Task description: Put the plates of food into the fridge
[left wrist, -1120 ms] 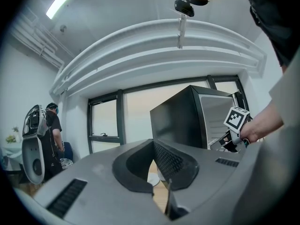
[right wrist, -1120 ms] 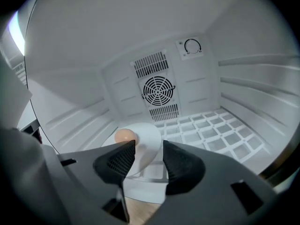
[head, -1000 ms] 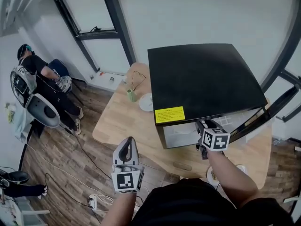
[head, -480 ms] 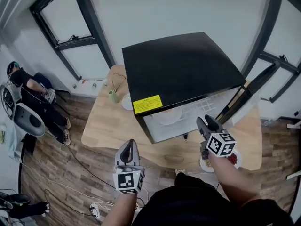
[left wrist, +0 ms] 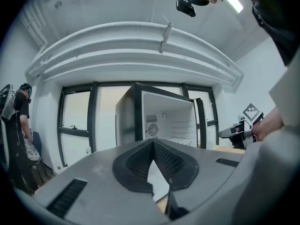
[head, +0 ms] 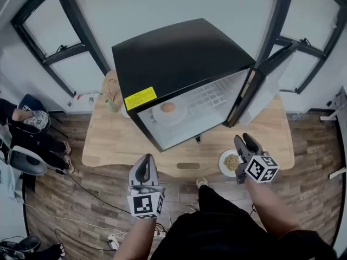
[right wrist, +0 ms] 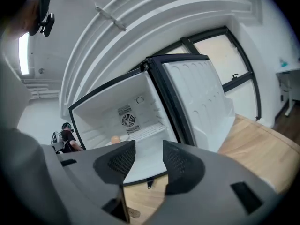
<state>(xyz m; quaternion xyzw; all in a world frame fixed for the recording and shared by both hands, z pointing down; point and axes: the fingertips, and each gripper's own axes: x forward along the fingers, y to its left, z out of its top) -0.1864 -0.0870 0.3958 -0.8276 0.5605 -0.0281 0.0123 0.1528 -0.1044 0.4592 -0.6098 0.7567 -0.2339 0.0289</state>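
The black fridge (head: 179,58) stands on the wooden table (head: 108,140) with its door (head: 260,83) swung wide to the right. On its white floor sits a plate (head: 174,116) with a round orange food (head: 168,107); this food (right wrist: 115,138) also shows in the right gripper view. A second plate of food (head: 230,162) lies at the table's front edge. My right gripper (head: 245,141) hovers just right of it, open and empty (right wrist: 149,149). My left gripper (head: 145,166) hangs before the table, shut on nothing (left wrist: 153,143).
A green cup (head: 112,105) and a white dish (head: 124,112) stand left of the fridge. A person (head: 24,118) sits at the far left. Cables and a power strip (head: 116,237) lie on the wood floor. Window frames (head: 59,53) line the back wall.
My right gripper has pulled back from the fridge's mouth and gone right, to beside the plate on the table. The view has swung, so the open interior and its plate now show.
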